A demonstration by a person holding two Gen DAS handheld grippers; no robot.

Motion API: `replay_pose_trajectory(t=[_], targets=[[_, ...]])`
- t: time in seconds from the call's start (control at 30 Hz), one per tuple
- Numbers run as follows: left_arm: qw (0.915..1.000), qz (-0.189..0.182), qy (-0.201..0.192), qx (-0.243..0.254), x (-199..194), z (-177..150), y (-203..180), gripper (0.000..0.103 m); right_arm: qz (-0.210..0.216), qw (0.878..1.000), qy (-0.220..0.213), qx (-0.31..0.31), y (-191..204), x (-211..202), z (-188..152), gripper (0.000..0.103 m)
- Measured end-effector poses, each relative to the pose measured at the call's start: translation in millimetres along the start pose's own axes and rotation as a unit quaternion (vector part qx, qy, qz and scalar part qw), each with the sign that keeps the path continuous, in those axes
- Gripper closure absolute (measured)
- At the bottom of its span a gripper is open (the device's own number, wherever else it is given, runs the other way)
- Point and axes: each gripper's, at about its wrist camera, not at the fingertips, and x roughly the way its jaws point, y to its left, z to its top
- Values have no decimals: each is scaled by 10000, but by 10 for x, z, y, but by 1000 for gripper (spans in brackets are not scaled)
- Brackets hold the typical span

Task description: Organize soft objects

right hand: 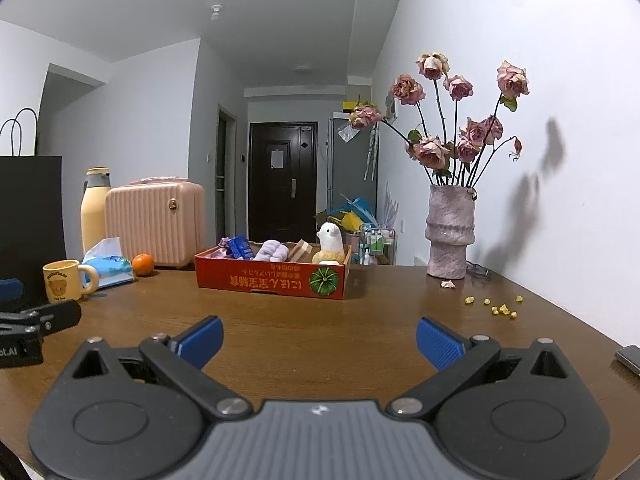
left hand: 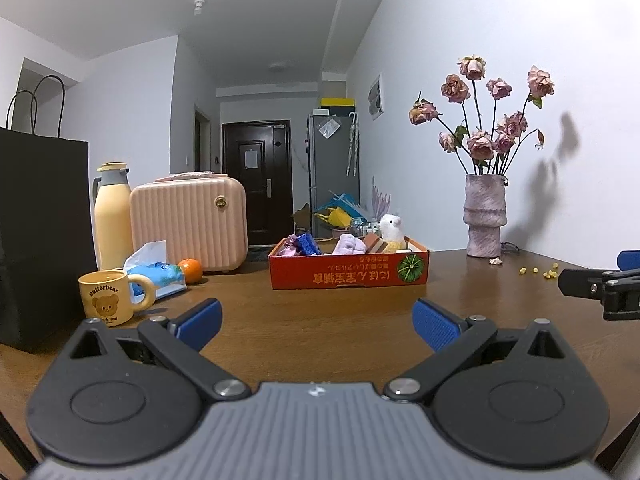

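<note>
While both tools gape | one red box (left hand: 348,276) | one white plush (right hand: 330,243)

Brown table (left hand: 320,320). Left side: black bag (left hand: 40,240), bear mug (left hand: 108,298), tissue pack (left hand: 158,276) behind mug, orange (left hand: 191,270) just beside pack, yellow flask (left hand: 113,216) touching pink case (left hand: 188,224). Right side by wall: vase (left hand: 484,216) with dried roses (left hand: 488,120), fallen petal (left hand: 496,261) at its foot, yellow crumbs (right hand: 500,308) scattered near. Dark door (left hand: 258,176) beyond.
</note>
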Motion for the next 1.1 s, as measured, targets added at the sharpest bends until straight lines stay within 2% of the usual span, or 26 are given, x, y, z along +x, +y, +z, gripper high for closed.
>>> replay_pose_trajectory(t=[1.1], targets=[[10000,29,-80,38,-18,11,-1,0,20,10000,-44,-2,13,-3,22,0]])
